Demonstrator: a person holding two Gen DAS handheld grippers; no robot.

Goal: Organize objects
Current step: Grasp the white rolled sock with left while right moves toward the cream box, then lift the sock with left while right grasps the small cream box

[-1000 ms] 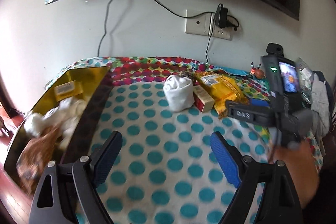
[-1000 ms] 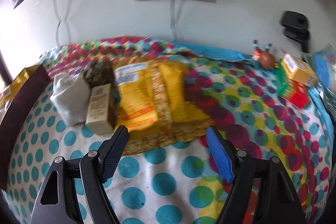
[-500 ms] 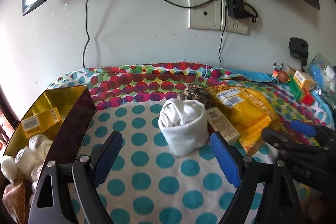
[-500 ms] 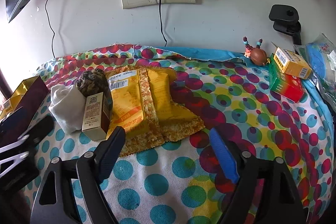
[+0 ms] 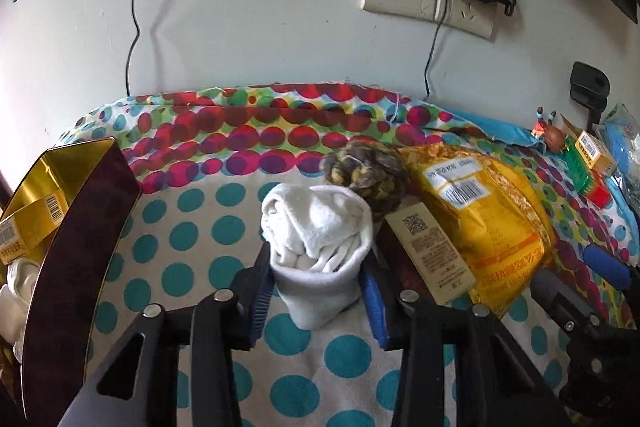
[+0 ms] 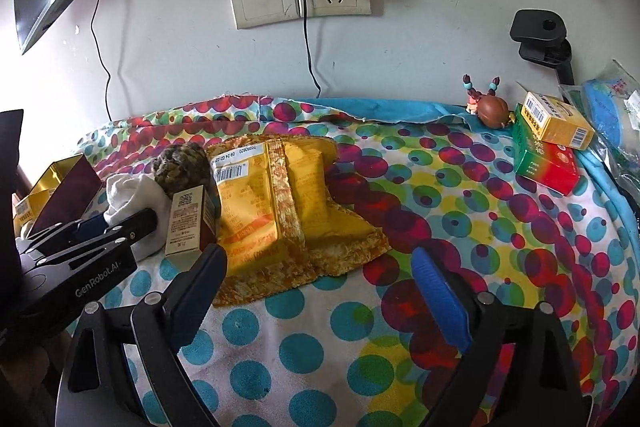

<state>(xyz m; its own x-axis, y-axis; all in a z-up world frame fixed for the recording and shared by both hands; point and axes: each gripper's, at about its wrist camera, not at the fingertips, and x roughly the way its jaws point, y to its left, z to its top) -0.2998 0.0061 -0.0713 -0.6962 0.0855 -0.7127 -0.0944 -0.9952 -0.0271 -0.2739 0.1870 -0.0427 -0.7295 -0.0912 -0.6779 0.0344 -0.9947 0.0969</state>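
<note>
White rolled sock (image 5: 316, 251) on the polka-dot tabletop (image 5: 344, 355) sits pinched in the left claw (image 5: 318, 291), just closed; "GenRobot.AI" marks its body. Right claw (image 6: 320, 287) spread, just widened, empty.

My left hand-held gripper (image 5: 316, 281), black with blue pads, frames a rolled white terry sock (image 5: 316, 239), and behind it sits a mottled olive, brown and yellow knitted sock ball (image 5: 366, 173) beside a tan cardboard carton with small black print (image 5: 430, 249) and a yellow plastic packet with a white barcode label and orange lettering (image 5: 484, 211). The cloth over the bench (image 6: 304, 343) is white with teal dots near me, turning to red, magenta, green and yellow dots farther back. To my left stands a gold-lined dark maroon box (image 5: 86, 223), and far right a yellow carton (image 6: 558, 121) lies on a green and red carton (image 6: 546, 163).
</note>
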